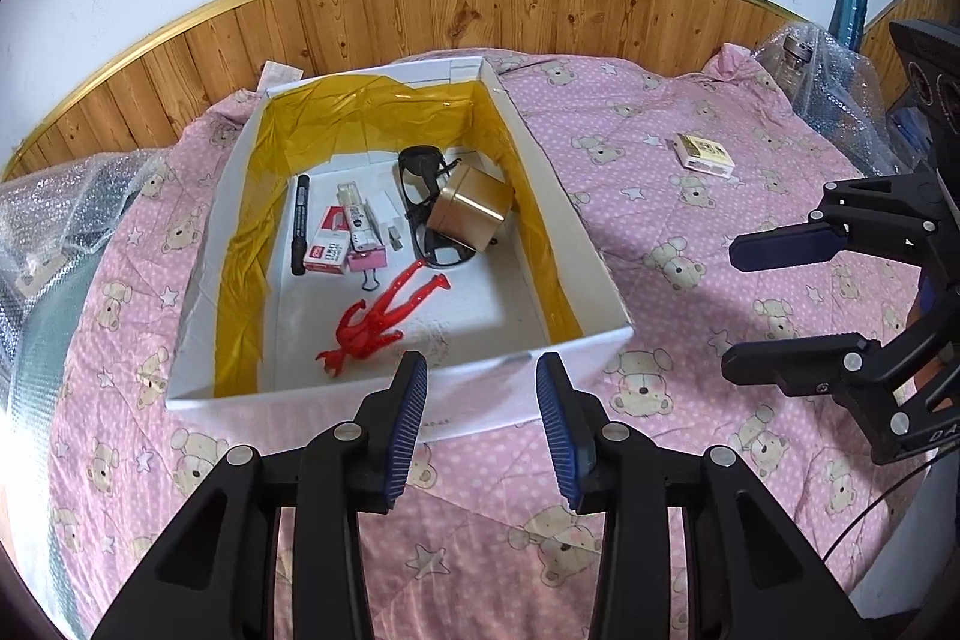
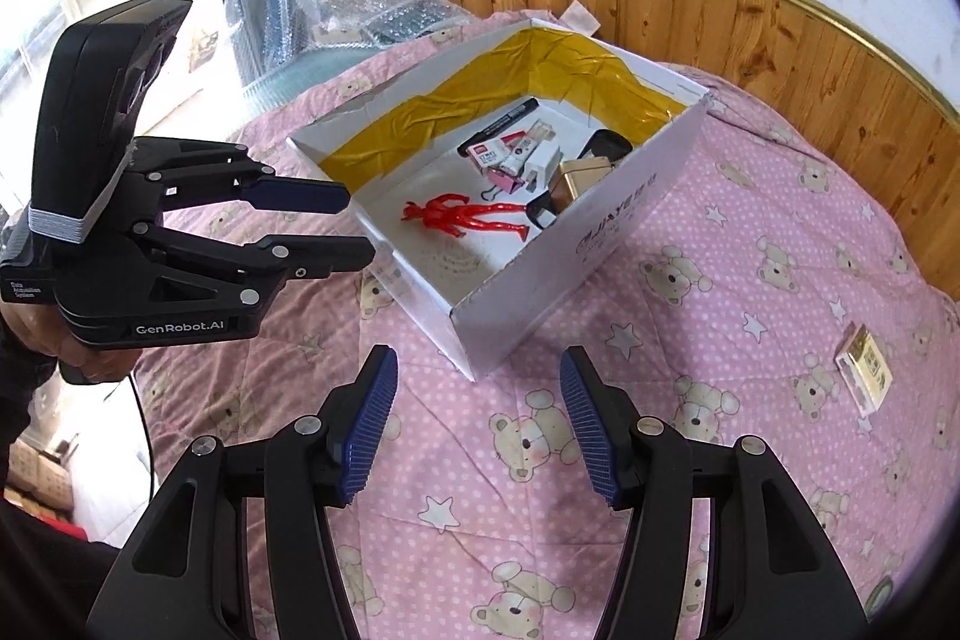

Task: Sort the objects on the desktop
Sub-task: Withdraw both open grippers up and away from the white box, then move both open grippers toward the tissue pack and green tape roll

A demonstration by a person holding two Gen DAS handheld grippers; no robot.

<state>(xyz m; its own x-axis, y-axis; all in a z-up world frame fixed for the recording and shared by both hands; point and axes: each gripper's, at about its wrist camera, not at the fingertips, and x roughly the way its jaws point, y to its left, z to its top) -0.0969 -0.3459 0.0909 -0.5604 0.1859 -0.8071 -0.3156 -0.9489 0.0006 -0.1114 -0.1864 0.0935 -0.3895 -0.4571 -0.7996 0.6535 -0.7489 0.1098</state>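
Observation:
A white cardboard box (image 1: pixel 540 214) (image 2: pixel 600 244) lined with yellow tape stands on the pink bear-print cover. Inside lie a red toy figure (image 1: pixel 378 322) (image 2: pixel 462 217), a gold tin (image 1: pixel 471 211) (image 2: pixel 573 184), black glasses (image 1: pixel 423 166), a black marker (image 1: pixel 299 226) (image 2: pixel 498 127), a red-and-white small box (image 1: pixel 327 250) and a pink binder clip (image 1: pixel 367 261). A small white-and-gold carton (image 1: pixel 707 153) (image 2: pixel 864 370) lies alone on the cover, right of the box. My left gripper (image 1: pixel 482 376) (image 2: pixel 354 226) hangs open at the box's near wall, nothing between its pads. My right gripper (image 2: pixel 479 370) (image 1: pixel 735 310) is open and empty, just off the box's near corner.
Bubble wrap (image 1: pixel 66 208) (image 2: pixel 360 10) is heaped at the cover's left edge, and more wraps a jar (image 1: pixel 804 64) at the back right. Wood panelling (image 1: pixel 450 10) backs the surface. A person's hand (image 2: pixel 60 340) holds the left gripper's handle. Pink cover (image 2: pixel 480 520) stretches toward me.

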